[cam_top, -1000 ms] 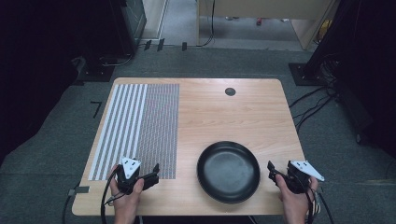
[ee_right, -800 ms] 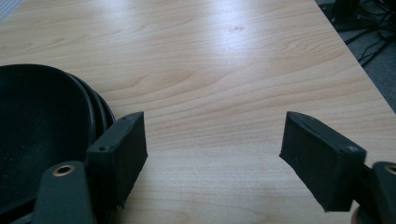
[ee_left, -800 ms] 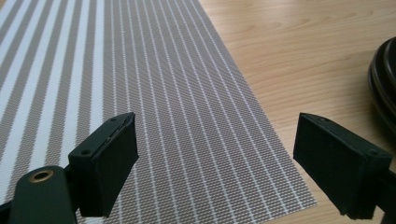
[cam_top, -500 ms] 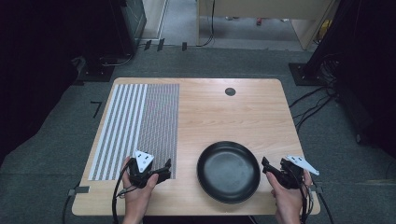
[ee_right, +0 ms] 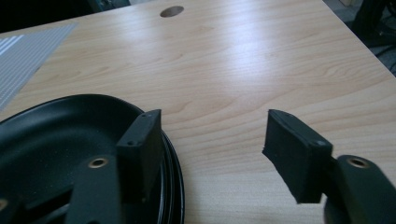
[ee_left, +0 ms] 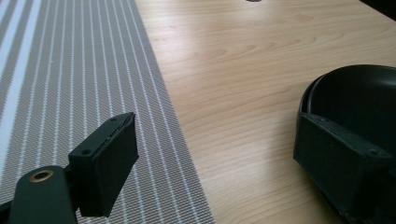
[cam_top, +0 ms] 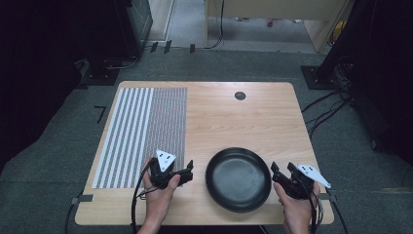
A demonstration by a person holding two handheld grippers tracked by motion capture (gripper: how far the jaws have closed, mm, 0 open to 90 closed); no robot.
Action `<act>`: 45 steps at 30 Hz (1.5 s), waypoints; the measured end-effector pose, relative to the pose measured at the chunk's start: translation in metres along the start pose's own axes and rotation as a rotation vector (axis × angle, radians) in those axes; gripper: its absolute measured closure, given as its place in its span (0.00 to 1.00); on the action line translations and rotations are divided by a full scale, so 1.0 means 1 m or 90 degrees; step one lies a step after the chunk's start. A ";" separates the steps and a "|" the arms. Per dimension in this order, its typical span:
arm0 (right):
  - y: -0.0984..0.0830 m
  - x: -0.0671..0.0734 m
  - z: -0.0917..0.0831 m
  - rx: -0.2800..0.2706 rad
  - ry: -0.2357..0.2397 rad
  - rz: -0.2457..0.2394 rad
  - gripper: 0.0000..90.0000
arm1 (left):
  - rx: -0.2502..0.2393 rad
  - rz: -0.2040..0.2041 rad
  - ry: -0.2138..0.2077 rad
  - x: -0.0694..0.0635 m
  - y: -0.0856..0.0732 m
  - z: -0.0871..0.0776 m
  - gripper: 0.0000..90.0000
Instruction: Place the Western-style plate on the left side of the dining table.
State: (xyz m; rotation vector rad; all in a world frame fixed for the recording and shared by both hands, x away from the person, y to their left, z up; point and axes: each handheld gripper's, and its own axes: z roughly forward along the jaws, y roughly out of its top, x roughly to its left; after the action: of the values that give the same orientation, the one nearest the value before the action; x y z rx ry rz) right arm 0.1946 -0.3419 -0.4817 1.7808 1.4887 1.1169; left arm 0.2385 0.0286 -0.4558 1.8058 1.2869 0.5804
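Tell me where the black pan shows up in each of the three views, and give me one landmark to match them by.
High view: the black pan sits near the table's front edge, right of centre.
Left gripper view: at the right edge, behind the right-hand jaw.
Right gripper view: lower left.
Shared landmark: the round hole in the tabletop, beyond the pan in each.

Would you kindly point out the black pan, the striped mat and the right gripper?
black pan (cam_top: 238, 179), high view, middle of its inner bottom.
striped mat (cam_top: 141, 131), high view, its woven middle.
right gripper (ee_right: 212, 144), right gripper view, gap midway between its fingertips.
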 end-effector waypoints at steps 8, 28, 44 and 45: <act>-0.002 -0.006 0.001 -0.001 0.045 0.008 0.53 | 0.004 0.005 -0.014 -0.008 -0.003 0.004 0.15; -0.008 -0.010 0.007 0.048 0.106 0.045 0.72 | 0.033 0.015 -0.066 -0.027 -0.012 0.012 0.16; -0.008 -0.015 0.008 0.072 0.167 0.080 0.83 | 0.043 0.009 -0.099 -0.038 -0.018 0.014 0.42; -0.008 -0.016 0.008 0.078 0.171 0.085 0.83 | 0.043 0.006 -0.104 -0.038 -0.018 0.014 0.44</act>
State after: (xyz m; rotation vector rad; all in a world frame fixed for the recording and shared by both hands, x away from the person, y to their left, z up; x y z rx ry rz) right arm 0.1969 -0.3544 -0.4958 1.8948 1.6424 1.4053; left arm 0.2247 -0.0092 -0.4754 1.8745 1.1998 0.3893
